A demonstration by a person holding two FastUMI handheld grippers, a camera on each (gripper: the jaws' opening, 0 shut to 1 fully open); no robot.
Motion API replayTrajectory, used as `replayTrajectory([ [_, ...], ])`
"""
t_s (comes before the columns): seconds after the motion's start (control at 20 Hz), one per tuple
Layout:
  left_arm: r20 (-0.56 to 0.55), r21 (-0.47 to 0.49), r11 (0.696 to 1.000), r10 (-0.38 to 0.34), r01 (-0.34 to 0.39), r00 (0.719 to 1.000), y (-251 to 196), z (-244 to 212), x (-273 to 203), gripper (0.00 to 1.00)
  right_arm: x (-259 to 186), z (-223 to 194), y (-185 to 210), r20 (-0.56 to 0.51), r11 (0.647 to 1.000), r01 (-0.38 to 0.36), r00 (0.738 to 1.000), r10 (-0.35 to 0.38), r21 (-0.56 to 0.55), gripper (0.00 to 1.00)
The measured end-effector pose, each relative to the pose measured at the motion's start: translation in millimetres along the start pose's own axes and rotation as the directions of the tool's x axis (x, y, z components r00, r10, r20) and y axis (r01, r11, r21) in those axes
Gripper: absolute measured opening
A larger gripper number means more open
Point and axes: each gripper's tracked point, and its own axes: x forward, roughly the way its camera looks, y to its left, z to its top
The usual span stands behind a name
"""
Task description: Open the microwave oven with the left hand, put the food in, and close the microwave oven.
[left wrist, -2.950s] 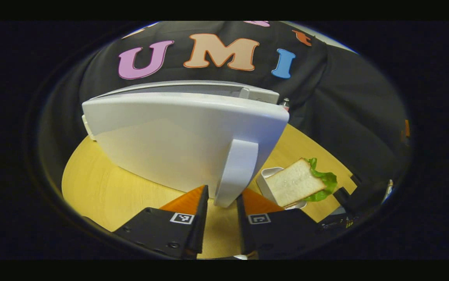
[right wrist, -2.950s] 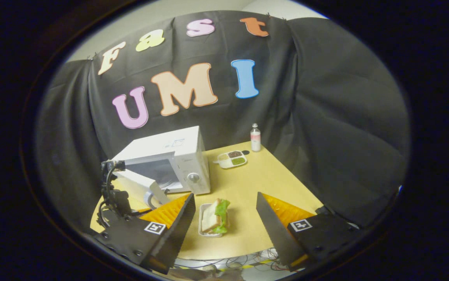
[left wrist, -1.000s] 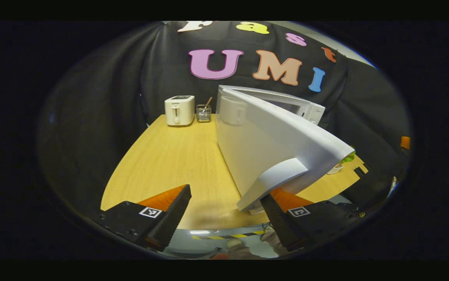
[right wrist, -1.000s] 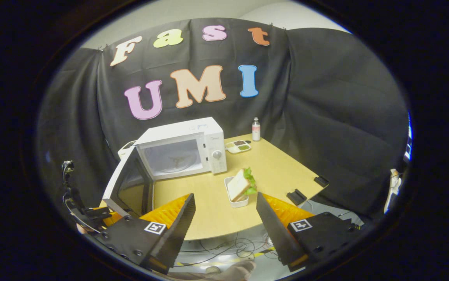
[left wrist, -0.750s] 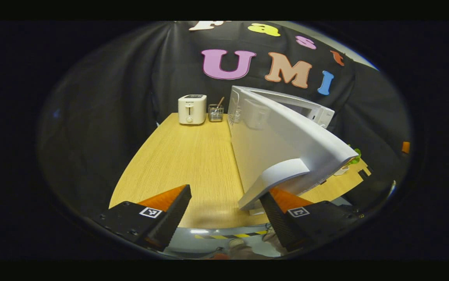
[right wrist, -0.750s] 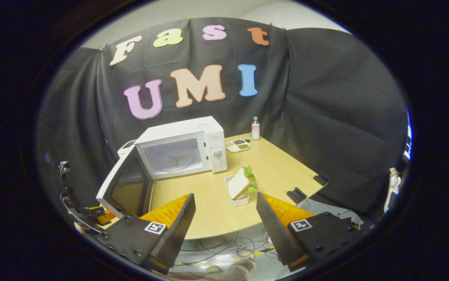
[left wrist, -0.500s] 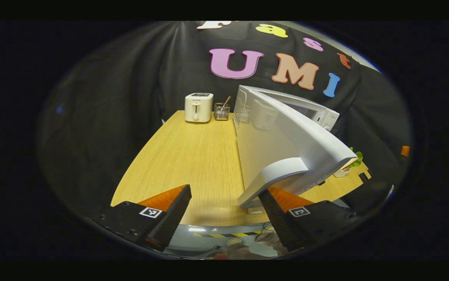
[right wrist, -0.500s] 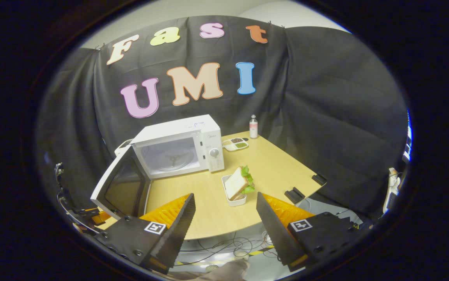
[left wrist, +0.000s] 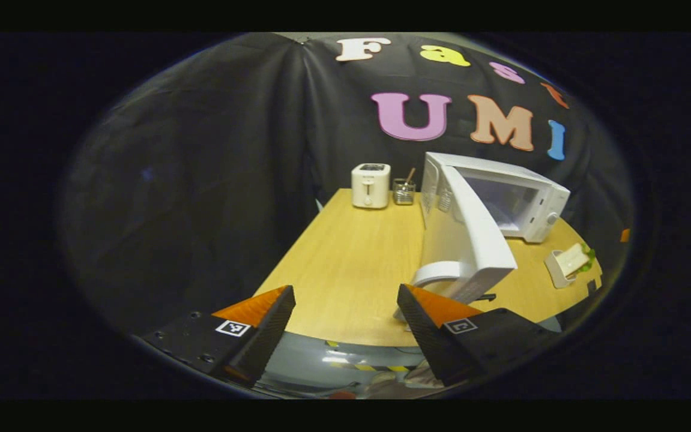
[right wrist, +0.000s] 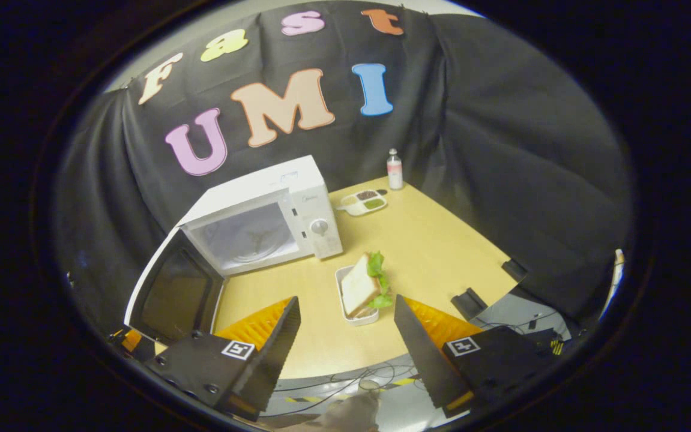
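In the left gripper view, the left tongs (left wrist: 345, 300) are standing spread wide and gripping nothing, hanging at the near edge of the desk (left wrist: 345, 264). The handle (left wrist: 435, 276) of the microwave door (left wrist: 465, 240) is sitting just beyond the right-hand finger; whether they touch cannot be told. The door is standing swung wide open from the microwave oven (left wrist: 513, 198).

In the right gripper view, the right tongs (right wrist: 345, 315) are also gaping, holding nothing. The sandwich (right wrist: 366, 287) is leaning in its white tray (right wrist: 351, 312), lying just ahead of the fingertips and between them, apart from both. The microwave oven (right wrist: 261, 222) is sitting beyond, to the left, cavity exposed, its door (right wrist: 171, 294) open.
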Motion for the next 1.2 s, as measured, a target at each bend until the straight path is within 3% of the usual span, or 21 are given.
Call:
replayTrajectory([
  [0.25,0.140,-0.113,0.981,0.170,-0.155,0.975,12,55,-25,1.00,65,-17,-24,-0.218,0.995,-0.057,0.973,0.074,0.083,1.00],
  [0.5,0.223,-0.171,0.962,0.250,-0.215,0.942,-1,90,-38,1.00,126,-49,-47,-0.421,0.988,-0.080,0.898,0.127,0.129,0.99],
  [0.65,0.244,-0.202,0.955,0.265,-0.218,0.933,-19,101,-43,0.99,146,-59,-50,-0.489,0.981,-0.104,0.855,0.172,0.162,0.99],
  [0.7,0.253,-0.210,0.954,0.264,-0.213,0.931,-27,105,-44,1.00,151,-62,-51,-0.507,0.979,-0.110,0.843,0.182,0.169,0.92],
  [0.9,0.269,-0.214,0.956,0.257,-0.202,0.928,-49,121,-45,0.99,167,-66,-53,-0.548,0.978,-0.127,0.813,0.199,0.167,0.87],
  [0.95,0.272,-0.213,0.957,0.253,-0.199,0.928,-54,123,-44,0.99,169,-66,-52,-0.555,0.976,-0.131,0.806,0.206,0.173,0.87],
  [1.0,0.274,-0.211,0.958,0.249,-0.195,0.929,-60,126,-42,1.00,173,-66,-52,-0.559,0.975,-0.132,0.802,0.211,0.179,0.96],
  [1.2,0.278,-0.205,0.962,0.233,-0.179,0.932,-82,137,-33,1.00,187,-66,-47,-0.557,0.961,-0.139,0.790,0.254,0.241,0.64],
])
